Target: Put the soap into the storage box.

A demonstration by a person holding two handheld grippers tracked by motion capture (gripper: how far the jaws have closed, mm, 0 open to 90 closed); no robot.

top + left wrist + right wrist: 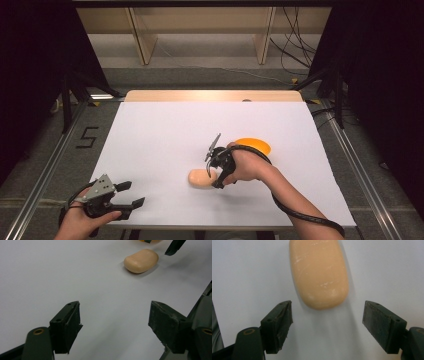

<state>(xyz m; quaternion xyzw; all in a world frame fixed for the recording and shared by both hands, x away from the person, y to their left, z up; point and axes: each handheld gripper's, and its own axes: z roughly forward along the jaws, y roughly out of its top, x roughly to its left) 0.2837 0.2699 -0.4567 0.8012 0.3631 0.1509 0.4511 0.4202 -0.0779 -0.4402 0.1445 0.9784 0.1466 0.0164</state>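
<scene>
- One bar of soap [319, 272] lies flat on the white table cover [165, 135], a little right of the middle; in the right gripper view its long axis runs straight away from the jaws, with the near rounded end just beyond and between them.
- In the high view the soap [199, 178] shows its long axis roughly left to right, the right end hidden by the hand.
- It is a peach, smooth, pillow-shaped block with rounded corners and faint pale scuffs (matte rather than glossy).
- The right gripper [214, 169] hovers at the soap, jaws spread wide, touching nothing.
- The left gripper [131, 195] sits at the near left corner, well apart, jaws also spread.
- One orange thing [254, 145], possibly a shallow dish, lies just behind the right hand.
</scene>
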